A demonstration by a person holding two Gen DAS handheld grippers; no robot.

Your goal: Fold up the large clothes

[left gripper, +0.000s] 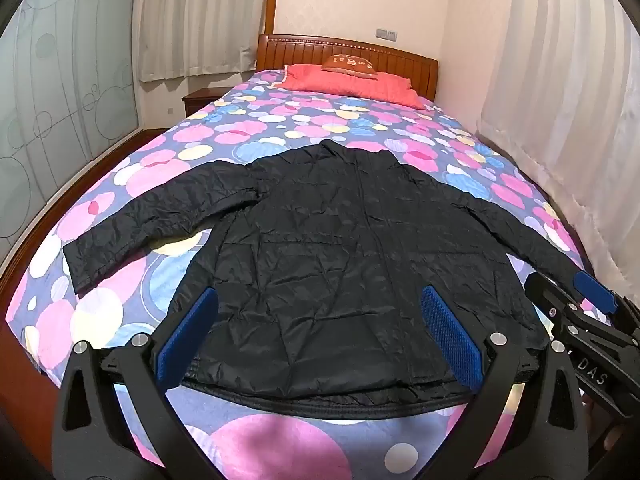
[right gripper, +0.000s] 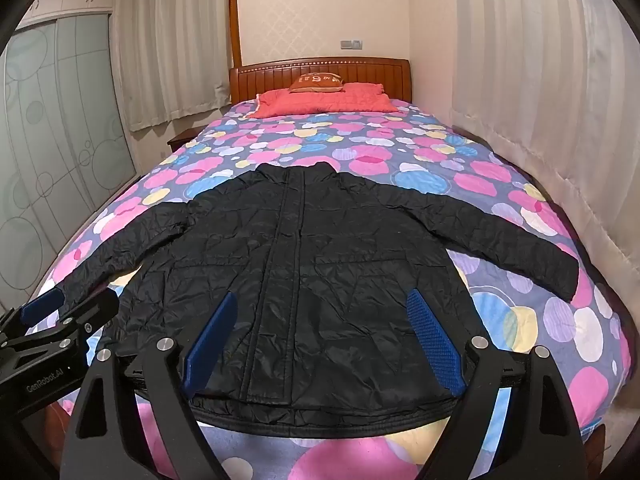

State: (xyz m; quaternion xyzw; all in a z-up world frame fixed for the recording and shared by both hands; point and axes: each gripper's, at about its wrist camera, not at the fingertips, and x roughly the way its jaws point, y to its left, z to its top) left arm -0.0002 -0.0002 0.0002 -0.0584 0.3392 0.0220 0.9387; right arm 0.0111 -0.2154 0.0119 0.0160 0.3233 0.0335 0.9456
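A black quilted jacket [left gripper: 320, 248] lies flat and front up on the bed, both sleeves spread out, its hem nearest me. It also shows in the right wrist view [right gripper: 312, 264]. My left gripper [left gripper: 320, 320] is open and empty, held above the jacket's lower part. My right gripper [right gripper: 324, 320] is open and empty too, above the hem. The right gripper [left gripper: 568, 300] shows at the right edge of the left wrist view. The left gripper [right gripper: 68, 308] shows at the left edge of the right wrist view.
The bed [left gripper: 224, 136] has a bedspread with pink, blue and yellow circles. A red pillow [left gripper: 352, 84] and a small cushion [left gripper: 350, 66] lie by the wooden headboard [left gripper: 408, 62]. Curtains [left gripper: 560, 100] hang right, a glass wardrobe [left gripper: 60, 100] stands left.
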